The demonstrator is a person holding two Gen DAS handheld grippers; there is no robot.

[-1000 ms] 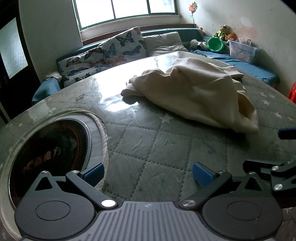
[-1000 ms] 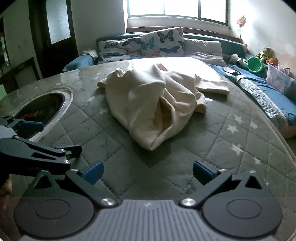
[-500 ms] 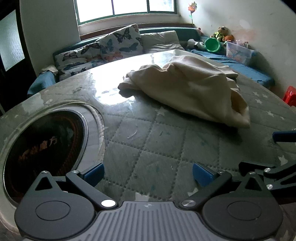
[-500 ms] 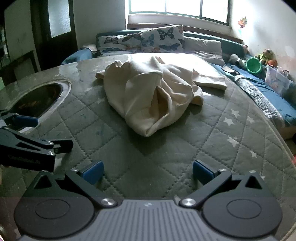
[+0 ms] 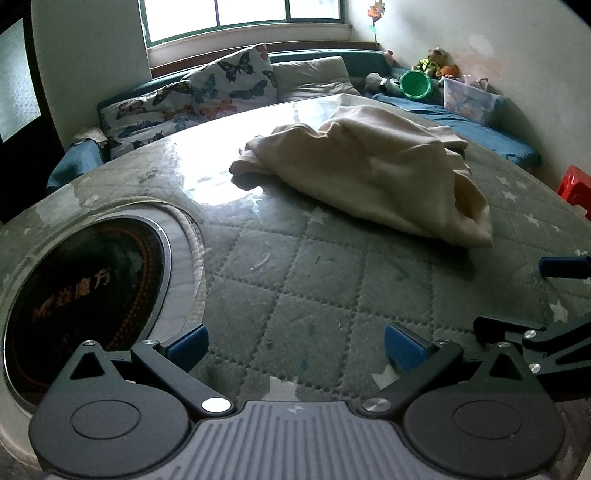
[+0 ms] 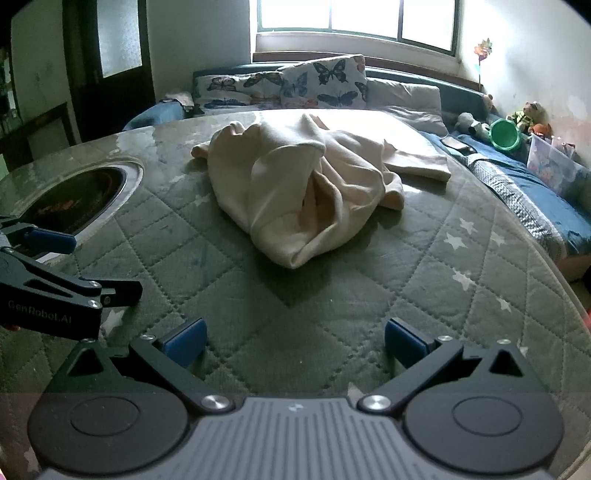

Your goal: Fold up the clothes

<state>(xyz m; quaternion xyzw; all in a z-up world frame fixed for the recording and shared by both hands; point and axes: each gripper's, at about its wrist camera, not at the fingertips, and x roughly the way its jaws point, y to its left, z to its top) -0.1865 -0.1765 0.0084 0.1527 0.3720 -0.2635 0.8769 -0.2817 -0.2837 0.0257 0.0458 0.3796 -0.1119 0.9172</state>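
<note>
Out ahead of both grippers, well past the fingertips, a cream sweatshirt (image 6: 303, 188) sits in a crumpled heap on the round table (image 6: 424, 288), which has a green quilted cover with little white stars. Neither tool is touching it. From the right wrist view you can see straight into the garment's open end, which faces the fingers, and one flat piece of it trails off toward the far right.

The left gripper (image 5: 295, 343) has its blue-padded fingers (image 5: 186, 343) spread wide, nothing between them, just bare quilted cover. Off to the left of its fingers there's a round black induction cooktop (image 5: 81, 295) sunk into the table, with orange lettering on the glass. The right gripper (image 6: 295, 338) is the same deal: spread wide, empty, hovering low over the cover, with the sweatshirt pretty much dead centre beyond it. Both tools sit side by side, each poking into the edge of the other's view.

Behind the table a bench runs along the wall under the window (image 6: 354, 18), with butterfly-print cushions (image 6: 325, 81), a plain pillow (image 6: 406, 96), a green plastic bucket (image 6: 504, 134), some stuffed toys (image 6: 528, 110) and a clear storage box (image 6: 550, 162). A red stool (image 5: 576, 188) peeks in at the far right in the left wrist view.
</note>
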